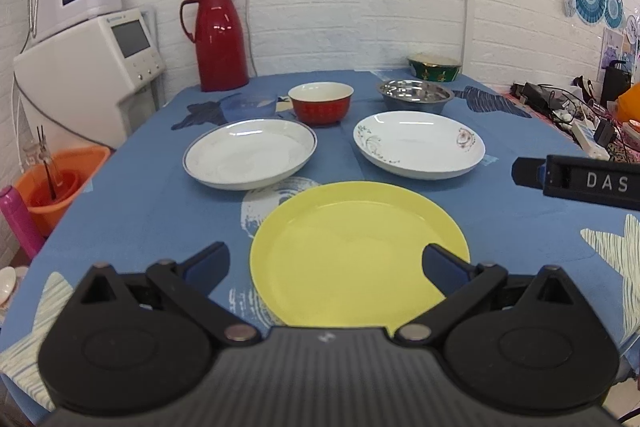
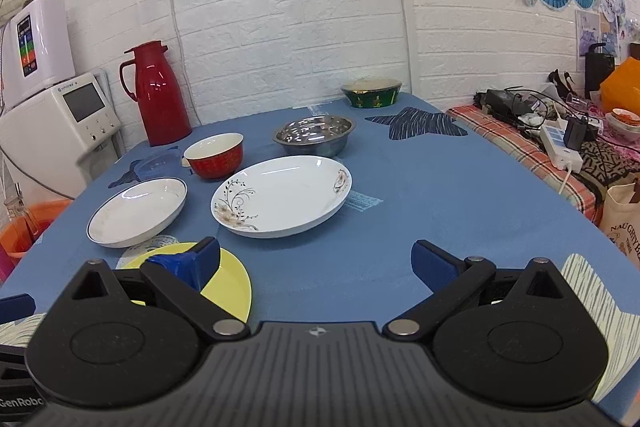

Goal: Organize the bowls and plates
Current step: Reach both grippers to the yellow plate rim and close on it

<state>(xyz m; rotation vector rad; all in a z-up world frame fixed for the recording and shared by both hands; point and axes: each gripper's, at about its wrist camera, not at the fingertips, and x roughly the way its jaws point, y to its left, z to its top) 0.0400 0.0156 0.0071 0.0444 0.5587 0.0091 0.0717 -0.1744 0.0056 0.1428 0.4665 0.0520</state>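
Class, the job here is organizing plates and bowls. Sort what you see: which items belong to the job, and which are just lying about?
Job items: yellow plate, blue-rimmed plate, floral plate, red bowl, steel bowl, green bowl, clear blue bowl.

Lying about: red thermos jug, orange bucket, power strip.

1. Yellow plate [image 1: 356, 255] lies flat, nearest, on the blue cloth.
2. Blue-rimmed white plate [image 1: 250, 153] and floral white plate [image 1: 418, 143] sit side by side behind it.
3. Clear blue bowl [image 1: 248, 107], red bowl [image 1: 321, 101], steel bowl [image 1: 416, 95] and green bowl [image 1: 434, 67] stand upright farther back.
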